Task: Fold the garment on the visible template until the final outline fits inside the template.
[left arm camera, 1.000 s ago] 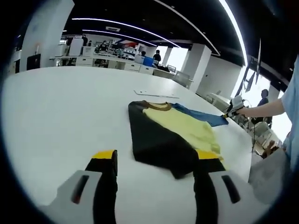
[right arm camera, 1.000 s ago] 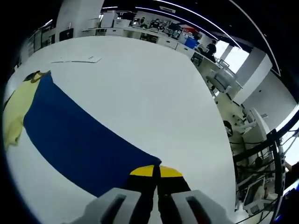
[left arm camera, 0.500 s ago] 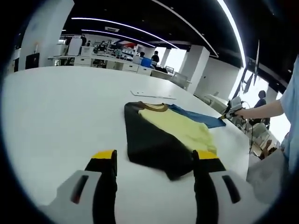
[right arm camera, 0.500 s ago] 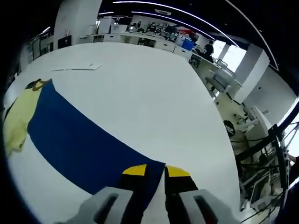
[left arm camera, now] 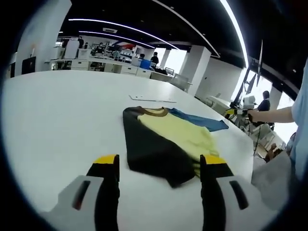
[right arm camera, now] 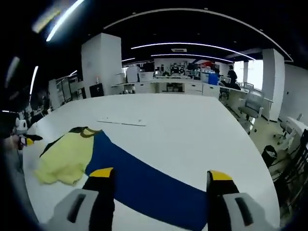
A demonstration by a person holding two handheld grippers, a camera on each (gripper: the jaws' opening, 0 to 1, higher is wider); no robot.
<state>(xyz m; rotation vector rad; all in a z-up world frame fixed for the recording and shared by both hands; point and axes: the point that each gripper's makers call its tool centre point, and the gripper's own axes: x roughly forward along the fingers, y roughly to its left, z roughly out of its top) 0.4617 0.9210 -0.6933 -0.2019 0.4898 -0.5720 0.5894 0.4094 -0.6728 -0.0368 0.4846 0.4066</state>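
A garment (left arm camera: 144, 144) lies flat on the white table (left arm camera: 57, 110), with a black panel on the left, a yellow middle (left arm camera: 180, 132) and a blue panel (left arm camera: 202, 121) on the far side. My left gripper (left arm camera: 160, 163) hangs open just short of its near black corner, holding nothing. In the right gripper view the blue panel (right arm camera: 144, 180) stretches across below my right gripper (right arm camera: 160, 175), which is open and empty. The yellow part (right arm camera: 67, 154) lies at the left. A hand holds the right gripper (left arm camera: 237, 111) beyond the blue edge.
A thin flat white sheet (left arm camera: 151, 99) lies on the table behind the collar, also seen as a white sheet (right arm camera: 122, 121) in the right gripper view. Office desks and chairs (right arm camera: 250, 103) stand beyond the table's far edge. A person's sleeve (left arm camera: 298, 120) is at the right.
My right gripper was shut on the blue corner, then opened, let it go and tilted up and away. The blue panel now lies flat. The left view shifted only slightly.
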